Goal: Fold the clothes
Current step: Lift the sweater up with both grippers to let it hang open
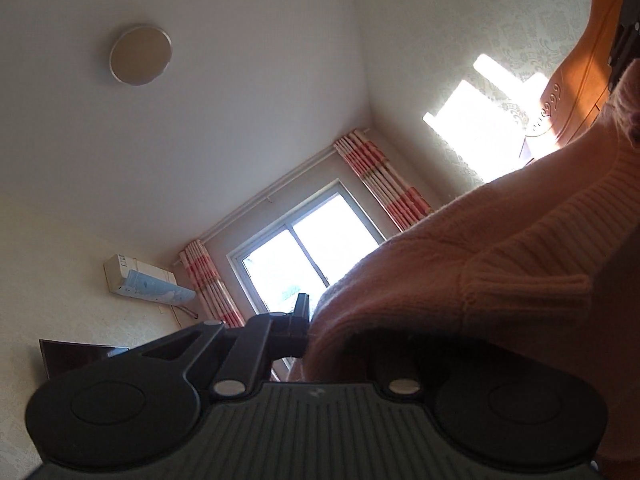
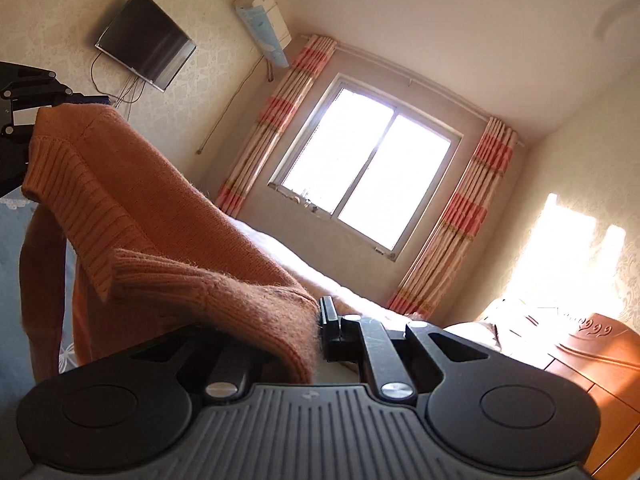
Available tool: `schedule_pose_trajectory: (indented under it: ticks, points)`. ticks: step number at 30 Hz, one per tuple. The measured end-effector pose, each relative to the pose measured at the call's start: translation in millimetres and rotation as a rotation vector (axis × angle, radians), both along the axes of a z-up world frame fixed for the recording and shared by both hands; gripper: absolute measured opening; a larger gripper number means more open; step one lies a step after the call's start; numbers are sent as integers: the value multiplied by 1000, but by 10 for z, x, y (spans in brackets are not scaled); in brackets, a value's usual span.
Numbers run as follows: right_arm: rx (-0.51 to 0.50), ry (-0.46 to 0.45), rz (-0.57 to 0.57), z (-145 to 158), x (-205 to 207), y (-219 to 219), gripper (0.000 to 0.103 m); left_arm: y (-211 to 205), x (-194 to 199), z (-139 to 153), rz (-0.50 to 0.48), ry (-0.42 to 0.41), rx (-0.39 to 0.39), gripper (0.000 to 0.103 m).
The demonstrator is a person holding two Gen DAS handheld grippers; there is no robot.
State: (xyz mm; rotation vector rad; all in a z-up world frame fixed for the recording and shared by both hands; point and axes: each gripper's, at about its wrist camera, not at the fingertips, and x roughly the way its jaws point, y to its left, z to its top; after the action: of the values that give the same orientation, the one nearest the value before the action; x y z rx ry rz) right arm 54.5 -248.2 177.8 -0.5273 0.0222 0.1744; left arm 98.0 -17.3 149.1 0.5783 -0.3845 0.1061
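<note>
An orange knit sweater (image 1: 480, 248) hangs in the air, stretched between both grippers, its ribbed hem folded over. In the left wrist view my left gripper (image 1: 310, 320) is shut on one end of the sweater; the cloth covers its right finger. The right gripper (image 1: 626, 36) shows dark at the top right, at the sweater's far end. In the right wrist view my right gripper (image 2: 318, 320) is shut on the sweater (image 2: 140, 208), whose fuzzy edge hides its left finger. The left gripper (image 2: 28, 92) holds the upper far corner, and a sleeve dangles below it.
Ahead are a bright window (image 2: 368, 168) with striped curtains (image 2: 460, 216), a wall television (image 2: 148, 40) and an air conditioner (image 2: 264, 20). A bed (image 2: 320, 276) lies below, with a wooden headboard (image 2: 592, 360) at the right. A round ceiling lamp (image 1: 140, 54) is overhead.
</note>
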Motion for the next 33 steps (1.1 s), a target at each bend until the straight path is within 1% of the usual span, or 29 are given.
schedule_pose_trajectory:
  ticks: [2,6,7,10,12,14,16,19,22,24,25,27,30,33]
  points:
    - [12,-38,6,138,17,4,12,42,10,139,8,-31,-25,10]
    - [18,-130,7,394,20,35,12,74,-7,357,22,-92,-34,10]
    - [26,-147,8,449,17,38,12,83,-3,398,18,-96,-43,10]
    - [56,-208,9,597,-28,34,12,109,18,458,2,-90,-71,10]
    - [69,-234,10,638,-78,40,12,121,41,428,-4,-75,-82,10]
    - [63,-252,6,608,-103,50,12,124,93,336,-15,-38,-88,10]
    - [39,-248,-5,549,-103,69,12,111,161,222,-18,1,-81,11]
    - [18,-202,-6,437,-45,84,12,90,263,60,-11,50,-64,11]
    - [-10,-153,-15,277,46,94,12,89,336,-39,-12,77,-71,12]
    - [-15,-153,-31,234,71,87,12,44,353,-38,-14,79,-54,12]
    - [-13,-155,-40,231,70,81,12,22,345,-12,-14,74,-44,12]
    - [-8,-167,-45,335,51,58,12,2,295,60,-15,58,-30,12]
    - [5,-181,-41,569,15,0,12,-7,209,367,-35,34,-49,12]
    - [-7,-228,-42,855,-72,-30,12,-29,134,594,-42,-3,-49,12]
